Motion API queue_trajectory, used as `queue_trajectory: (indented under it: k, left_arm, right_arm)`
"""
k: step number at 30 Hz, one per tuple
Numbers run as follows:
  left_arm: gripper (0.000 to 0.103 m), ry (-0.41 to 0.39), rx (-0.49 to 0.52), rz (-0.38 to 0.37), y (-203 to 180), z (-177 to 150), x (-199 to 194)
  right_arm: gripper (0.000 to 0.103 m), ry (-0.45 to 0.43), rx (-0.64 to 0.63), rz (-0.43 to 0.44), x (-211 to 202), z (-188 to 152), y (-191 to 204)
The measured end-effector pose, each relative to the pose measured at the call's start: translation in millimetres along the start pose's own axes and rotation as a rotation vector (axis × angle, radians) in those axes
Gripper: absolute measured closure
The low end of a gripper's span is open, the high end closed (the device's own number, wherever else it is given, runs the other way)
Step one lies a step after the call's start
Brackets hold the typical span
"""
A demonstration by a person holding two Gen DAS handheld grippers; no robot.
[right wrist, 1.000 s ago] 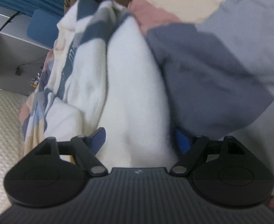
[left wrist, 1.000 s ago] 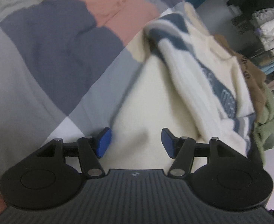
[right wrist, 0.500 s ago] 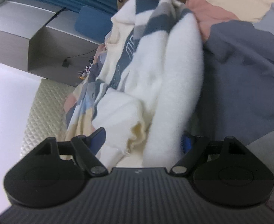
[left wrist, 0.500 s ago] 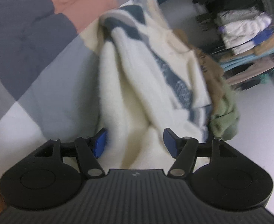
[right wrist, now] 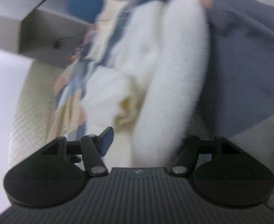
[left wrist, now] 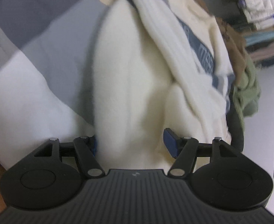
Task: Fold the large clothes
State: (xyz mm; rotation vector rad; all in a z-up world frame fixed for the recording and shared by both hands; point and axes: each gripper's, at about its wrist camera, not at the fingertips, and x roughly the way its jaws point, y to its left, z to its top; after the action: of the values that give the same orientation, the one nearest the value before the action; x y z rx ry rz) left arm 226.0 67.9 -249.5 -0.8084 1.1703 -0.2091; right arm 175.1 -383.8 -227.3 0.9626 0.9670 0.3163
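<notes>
A thick cream sweater (left wrist: 129, 78) with navy stripes lies bunched on the patchwork bedspread (left wrist: 24, 85). My left gripper (left wrist: 132, 143) is pushed over a rounded fold of it. The fold fills the gap between the blue pads, the left pad half hidden behind cloth, and I see no squeeze. In the right wrist view the same sweater (right wrist: 174, 71) runs as a long roll into my right gripper (right wrist: 144, 141), whose jaws are closing. Its left pad (right wrist: 107, 140) stands clear of the roll and the right pad is hidden by the cloth.
A brown garment (left wrist: 236, 43) and a green one (left wrist: 249, 93) lie past the sweater at the bed's edge, with shelves of folded clothes (left wrist: 258, 1) beyond. A grey cabinet (right wrist: 49, 37) and a quilted mattress side (right wrist: 30, 108) sit left of the bed.
Both views have swung and closed in on the sweater, whose fold now fills each gripper's gap. The right gripper's left pad has come inward. The pictures are more blurred now.
</notes>
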Motion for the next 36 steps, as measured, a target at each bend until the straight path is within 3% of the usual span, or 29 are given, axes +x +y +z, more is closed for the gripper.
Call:
queue_trajectory:
  k: [2, 4, 5, 6, 8, 10, 11, 17, 22, 29, 36]
  left_arm:
    - [0.034, 0.016, 0.002, 0.024, -2.1, -4.3, 7.3]
    - [0.035, 0.024, 0.006, 0.037, -5.4, -7.7, 9.2]
    - [0.039, 0.025, 0.014, 0.047, -5.8, -10.6, 9.0]
    - [0.045, 0.021, 0.023, 0.070, -8.1, -12.9, 8.2]
    - [0.071, 0.017, 0.031, 0.107, -10.6, -14.8, 7.4]
    - [0.084, 0.003, 0.014, 0.074, -9.5, -13.3, -2.7]
    - [0.086, -0.009, 0.010, 0.041, -10.7, -12.7, -11.5]
    - [0.088, -0.100, 0.055, -0.082, -32.8, -8.8, -86.3]
    - [0.088, -0.143, 0.102, -0.212, -47.5, -10.0, -146.5]
    - [0.088, -0.196, 0.160, -0.379, -57.2, -63.5, -235.9]
    - [0.088, -0.251, 0.204, -0.473, -47.0, -137.8, -299.0]
  right_arm:
    - [0.042, 0.027, -0.023, -0.055, 5.6, -1.8, 1.0]
    - [0.055, 0.071, 0.030, -0.137, 14.1, -1.7, -10.5]
    - [0.071, 0.078, 0.060, -0.164, 14.9, -0.4, -14.7]
    - [0.078, 0.078, 0.071, -0.175, 13.6, 0.9, -16.8]
    - [0.083, 0.063, 0.047, -0.168, 7.7, 2.0, -12.5]
    - [0.085, 0.033, 0.025, -0.099, -5.3, 3.6, -5.0]
    - [0.085, 0.019, 0.020, -0.064, -10.0, 3.8, -2.0]
    - [0.086, -0.100, -0.009, 0.170, -56.4, 10.5, 18.2]
    - [0.086, -0.160, -0.048, 0.313, -100.8, 11.0, 41.1]
    - [0.086, -0.198, -0.122, 0.384, -174.9, -22.8, 73.8]
    - [0.086, -0.200, -0.181, 0.344, -228.8, -69.6, 89.5]
